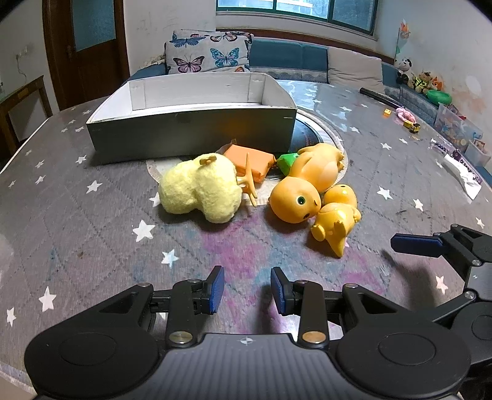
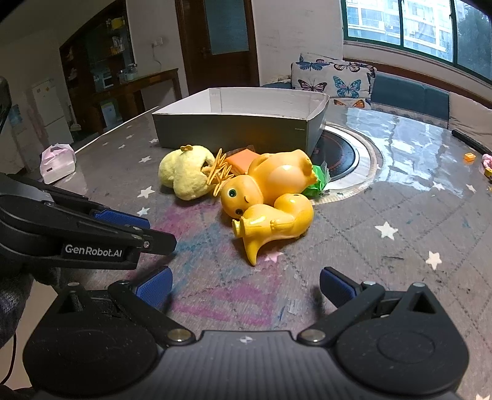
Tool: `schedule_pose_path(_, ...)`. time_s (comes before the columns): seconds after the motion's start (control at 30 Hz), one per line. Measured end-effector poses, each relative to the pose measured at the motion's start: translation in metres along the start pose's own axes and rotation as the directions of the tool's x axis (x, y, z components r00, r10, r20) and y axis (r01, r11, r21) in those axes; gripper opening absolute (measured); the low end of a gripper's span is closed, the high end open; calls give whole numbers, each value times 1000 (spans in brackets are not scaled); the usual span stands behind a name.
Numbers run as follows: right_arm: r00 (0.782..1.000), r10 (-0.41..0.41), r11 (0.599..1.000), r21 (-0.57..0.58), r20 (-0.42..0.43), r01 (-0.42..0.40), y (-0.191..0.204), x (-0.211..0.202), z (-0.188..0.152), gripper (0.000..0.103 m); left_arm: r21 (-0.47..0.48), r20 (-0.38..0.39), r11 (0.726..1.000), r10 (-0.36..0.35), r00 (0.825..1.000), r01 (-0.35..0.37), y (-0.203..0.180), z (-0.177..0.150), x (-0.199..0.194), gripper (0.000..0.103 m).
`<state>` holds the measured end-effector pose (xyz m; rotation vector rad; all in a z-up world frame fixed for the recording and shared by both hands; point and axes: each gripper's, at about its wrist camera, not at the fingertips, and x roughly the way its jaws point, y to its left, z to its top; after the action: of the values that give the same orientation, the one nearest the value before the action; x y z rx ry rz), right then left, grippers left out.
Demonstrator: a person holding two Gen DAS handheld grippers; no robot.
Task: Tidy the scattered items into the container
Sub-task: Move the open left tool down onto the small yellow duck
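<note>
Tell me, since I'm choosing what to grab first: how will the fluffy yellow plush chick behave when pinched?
The plush chick looks fuzzy and stuffed, so it will probably squash between the fingers and feel light. Its thin orange legs may dangle. Lying slumped on the table, it seems unlikely to roll.

A lived-in family living room.

A blue sofa (image 1: 287,58) with a butterfly-print cushion (image 1: 206,52) runs along the wall under a wide green-framed window (image 2: 415,26) that looks out on apartment blocks. A dark wooden door with a frosted glass pane (image 2: 221,40) stands in the corner, beside a dark wooden side table (image 2: 144,84) and open shelves crowded with household bottles (image 2: 101,55). The worktop (image 1: 92,234) wears a grey star-patterned quilted cloth under clear plastic, with a round black cooktop (image 2: 341,154) set into its middle. Small plush animals (image 1: 418,78) line the far sofa ledge, and a pale pink plastic bag (image 2: 58,163) sits at the worktop's edge.
</note>
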<state>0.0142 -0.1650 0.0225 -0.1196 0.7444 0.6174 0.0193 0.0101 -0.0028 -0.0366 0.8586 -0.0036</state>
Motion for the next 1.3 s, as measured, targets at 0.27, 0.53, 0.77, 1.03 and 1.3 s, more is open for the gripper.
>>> schedule_pose_path(0.27,1000,13,1000,4,1,-13,-7,7,5,99,9,4,1000,-10,1000,10,3,9,3,36)
schedule_pose_path(0.53,1000,22,1000,3,5,-22,-18,14,12,97,33,7,997,-73,997,72,-1,23,4,36)
schedule_pose_path(0.77,999,51,998,-27,12,-51,-26,21,21,96,73,6,980,-184,983,183,-13,33,-3,35)
schedule_pose_path(1.03,996,88,994,-63,17,-87,-32,30,27,94,118,-30,952,-281,959,283,-29,45,6,36)
schedule_pose_path(1.3,994,105,991,-83,14,-103,-34,40,29,92,93,-94,947,-299,950,307,-29,53,26,36)
